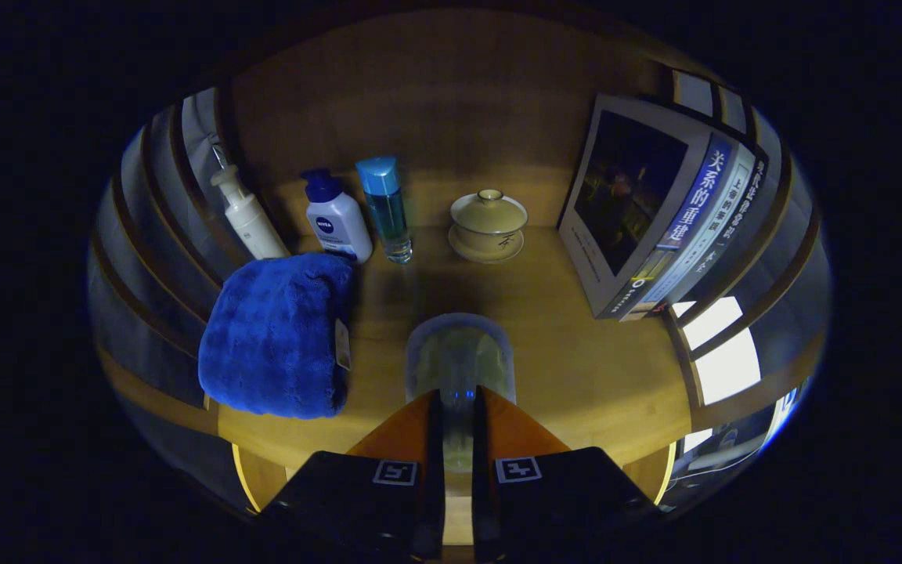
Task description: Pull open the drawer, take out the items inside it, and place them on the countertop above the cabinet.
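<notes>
- Nearest to me, my gripper (459, 407) has both fingers pressed on a clear cup (459, 356), one on each side of its near wall, so I hold it clamped between them.
- That cup stands upright on the wooden countertop (576, 360), its round rim just ahead of my fingertips; something pale green shows through its wall, but I cannot tell what.
- Left of the cup, a folded blue towel (275, 337) lies on the wood, near but apart from the cup, a small tag hanging on its right edge.
- Beyond the towel, a row stands near the back panel: a white pump bottle (247, 215) at the far left, a white bottle with a dark blue cap (336, 218) beside it, then a clear blue bottle (385, 207) with a light blue cap.
- Right of those, a lidded tea bowl (488, 223) sits on its saucer, well apart from the cup.
- Farther right, several books (658, 211) stand leaning together, covers facing me.
- Slatted walls (153, 227) curve round both sides of the countertop.
</notes>
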`<state>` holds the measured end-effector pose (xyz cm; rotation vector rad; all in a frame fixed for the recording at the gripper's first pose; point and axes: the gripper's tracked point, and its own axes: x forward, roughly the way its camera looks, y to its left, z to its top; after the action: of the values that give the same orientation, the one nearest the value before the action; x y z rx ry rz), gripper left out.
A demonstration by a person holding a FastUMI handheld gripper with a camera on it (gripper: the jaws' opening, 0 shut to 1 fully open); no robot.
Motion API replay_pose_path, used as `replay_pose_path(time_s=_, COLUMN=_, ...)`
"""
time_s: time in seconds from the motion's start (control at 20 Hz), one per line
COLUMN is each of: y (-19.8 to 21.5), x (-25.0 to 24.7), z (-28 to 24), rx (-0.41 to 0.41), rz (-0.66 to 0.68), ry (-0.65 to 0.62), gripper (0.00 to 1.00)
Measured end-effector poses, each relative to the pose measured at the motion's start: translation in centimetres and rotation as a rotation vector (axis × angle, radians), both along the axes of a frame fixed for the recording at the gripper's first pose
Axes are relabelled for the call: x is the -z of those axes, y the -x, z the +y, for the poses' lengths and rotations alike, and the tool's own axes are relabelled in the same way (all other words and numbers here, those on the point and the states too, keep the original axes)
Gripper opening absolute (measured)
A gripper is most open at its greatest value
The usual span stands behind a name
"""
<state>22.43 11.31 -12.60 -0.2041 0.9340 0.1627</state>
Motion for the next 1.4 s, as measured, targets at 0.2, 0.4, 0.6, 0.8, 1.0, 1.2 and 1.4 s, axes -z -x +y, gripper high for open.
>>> replay_pose_path(time_s=0.2, y=-1.1, x=0.6, z=-1.1, rx=0.035, rz=-0.001, ry=0.012, gripper=0.22)
replay_pose_path(time_s=0.4, y=-1.3, x=0.8, z=-2.0, rx=0.070, rz=0.002, ry=0.008, gripper=0.45)
replay_pose_path(time_s=0.6, y=-0.5, x=0.5, z=-2.4, rx=0.069, rz=-0.039, ry=-0.013, gripper=0.70)
replay_pose_path(time_s=0.8, y=0.2, x=-1.5, z=-3.2, rx=0.078, rz=-0.179, ry=-0.023, gripper=0.94)
replay_pose_path(time_s=1.0, y=2.7, x=-3.6, z=-3.8, rx=0.074, rz=-0.313, ry=-0.072, gripper=1.00)
replay_pose_path(time_s=1.2, y=7.6, x=-5.5, z=-4.4, rx=0.045, rz=-0.420, ry=-0.140, gripper=1.00)
replay_pose_path(time_s=1.4, y=12.8, x=-6.9, z=-4.5, rx=-0.006, rz=-0.549, ry=-0.175, gripper=0.99)
